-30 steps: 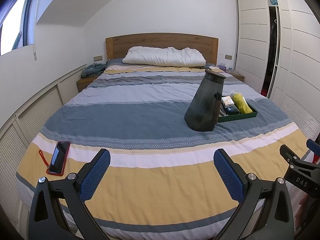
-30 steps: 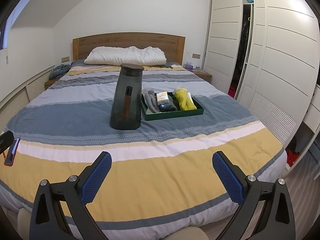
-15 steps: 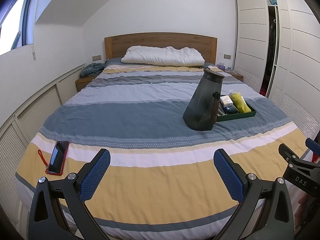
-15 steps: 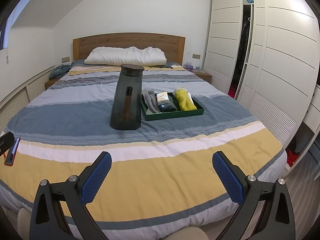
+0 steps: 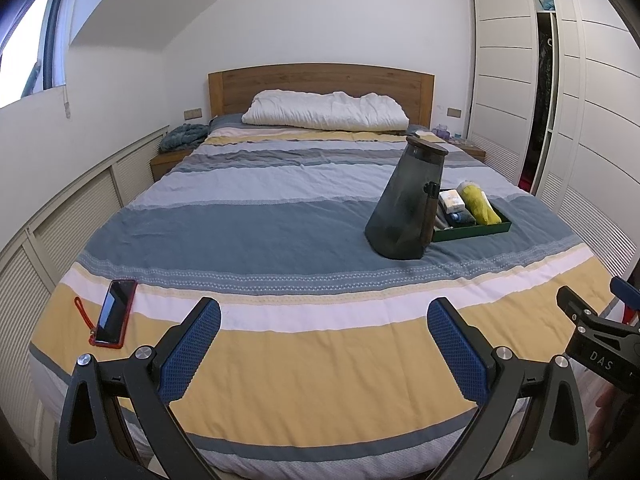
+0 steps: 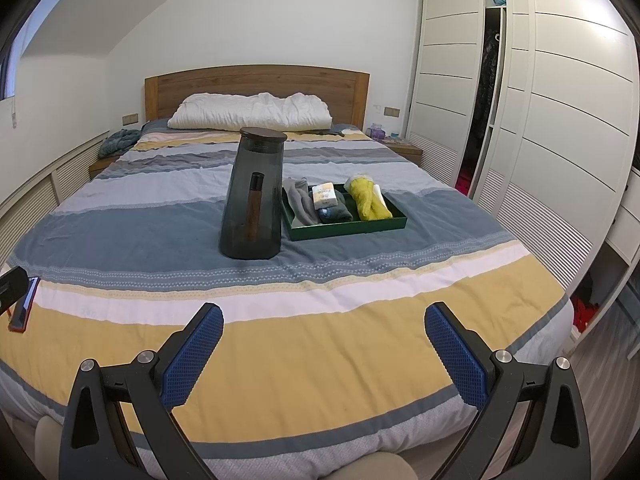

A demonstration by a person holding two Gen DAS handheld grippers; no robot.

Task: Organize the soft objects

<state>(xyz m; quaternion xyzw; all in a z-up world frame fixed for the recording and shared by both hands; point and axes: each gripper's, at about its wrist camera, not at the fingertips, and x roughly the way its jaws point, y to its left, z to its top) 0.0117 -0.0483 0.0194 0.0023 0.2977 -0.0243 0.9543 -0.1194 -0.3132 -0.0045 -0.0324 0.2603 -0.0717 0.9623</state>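
Note:
A green tray (image 6: 394, 225) sits on the striped bed. It holds grey cloths (image 6: 301, 202), a dark blue cloth (image 6: 338, 213), a tissue pack (image 6: 325, 196) and a yellow cloth (image 6: 366, 200). The tray also shows in the left wrist view (image 5: 472, 233), partly hidden behind the pitcher. My left gripper (image 5: 324, 326) is open and empty over the foot of the bed. My right gripper (image 6: 324, 328) is open and empty there too, well short of the tray.
A tall dark pitcher (image 6: 254, 200) stands just left of the tray. A red phone (image 5: 114, 312) lies at the bed's front left. A white pillow (image 6: 250, 117) lies by the headboard. White wardrobes (image 6: 560, 120) line the right side.
Both views have shifted very slightly; the grippers stay open and nothing on the bed has moved.

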